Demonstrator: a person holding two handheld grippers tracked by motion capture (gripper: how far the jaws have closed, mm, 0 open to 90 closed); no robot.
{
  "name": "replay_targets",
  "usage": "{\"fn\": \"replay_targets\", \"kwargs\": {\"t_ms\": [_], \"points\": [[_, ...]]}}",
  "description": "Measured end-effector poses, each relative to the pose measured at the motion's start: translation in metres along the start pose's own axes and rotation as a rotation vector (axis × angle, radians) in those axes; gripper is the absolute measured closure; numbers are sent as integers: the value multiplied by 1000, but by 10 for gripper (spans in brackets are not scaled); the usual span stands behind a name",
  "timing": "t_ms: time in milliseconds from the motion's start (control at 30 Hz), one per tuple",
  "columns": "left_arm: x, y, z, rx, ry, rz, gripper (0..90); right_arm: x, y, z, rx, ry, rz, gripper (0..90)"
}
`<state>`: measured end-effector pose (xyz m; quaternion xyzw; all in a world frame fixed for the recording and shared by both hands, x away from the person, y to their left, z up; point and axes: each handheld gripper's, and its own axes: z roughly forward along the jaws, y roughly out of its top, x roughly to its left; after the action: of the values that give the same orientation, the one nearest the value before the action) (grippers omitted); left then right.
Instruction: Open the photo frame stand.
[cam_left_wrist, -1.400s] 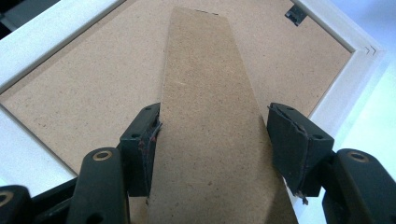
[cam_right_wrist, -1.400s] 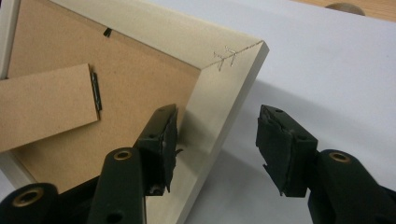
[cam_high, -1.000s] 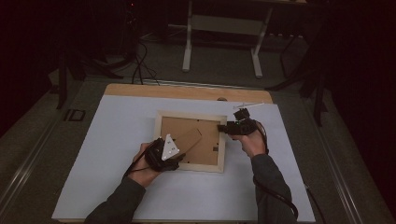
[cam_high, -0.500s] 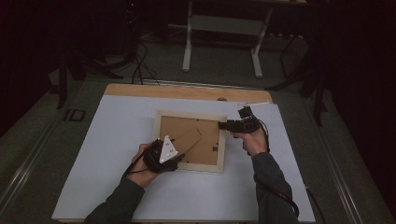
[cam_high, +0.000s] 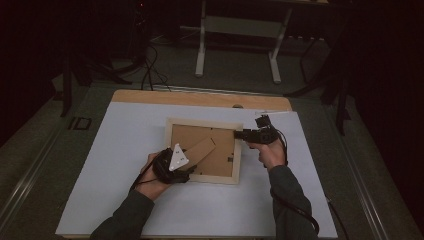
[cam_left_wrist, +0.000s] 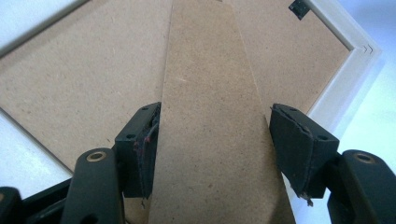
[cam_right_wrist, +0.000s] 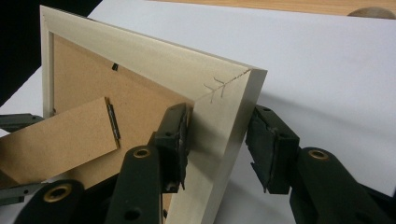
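Your right gripper (cam_right_wrist: 217, 144) straddles the corner rail of the picture frame (cam_right_wrist: 140, 56); its jaws have just been closing, one pad against the inner edge, the other a little off the outer side. Your left gripper (cam_left_wrist: 212, 140) brackets the cardboard stand (cam_left_wrist: 210, 116): one pad touches its edge, the other stands clear. The frame lies face down on the white sheet (cam_high: 125, 135) covering the table (cam_high: 200, 98).

A wooden table (cam_high: 150, 96) is carrying a white sheet (cam_high: 120, 150) that is covering most of its top. A picture frame (cam_high: 202, 123) is lying face down on the sheet, near the middle.
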<state>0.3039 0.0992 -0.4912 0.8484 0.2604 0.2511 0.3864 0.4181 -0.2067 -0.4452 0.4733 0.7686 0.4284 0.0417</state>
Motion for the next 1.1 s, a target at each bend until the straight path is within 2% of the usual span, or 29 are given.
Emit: {"fn": "replay_targets", "kwargs": {"t_ms": [133, 333, 433, 533, 567, 600, 767, 800, 1100], "points": [[5, 0, 0, 1, -28, -41, 353, 1, 0, -1, 3, -2, -3, 582], [10, 2, 0, 21, -66, -81, 342, 2, 0, -1, 1, -7, -8, 582], [15, 1, 0, 18, -101, -128, 341, 2, 1, -2, 1, -7, -12, 582], [21, -1, 0, 15, -157, -186, 338, 4, 1, -2, 1, -10, -18, 582], [21, -1, 0, 15, -157, -186, 340, 4, 1, -2, 1, -10, -18, 582], [25, -1, 1, 29, -186, -218, 340, 4, 1, -2, 0, -11, -20, 582], [32, -3, 1, 37, -239, -278, 365, 4, 0, -2, -4, -11, -19, 582], [33, -3, 1, 44, -250, -279, 382, 4, 0, -2, -5, -12, -18, 583], [30, 1, 4, 100, -260, -258, 470, 5, 0, -3, -8, -14, -22, 582]]}}
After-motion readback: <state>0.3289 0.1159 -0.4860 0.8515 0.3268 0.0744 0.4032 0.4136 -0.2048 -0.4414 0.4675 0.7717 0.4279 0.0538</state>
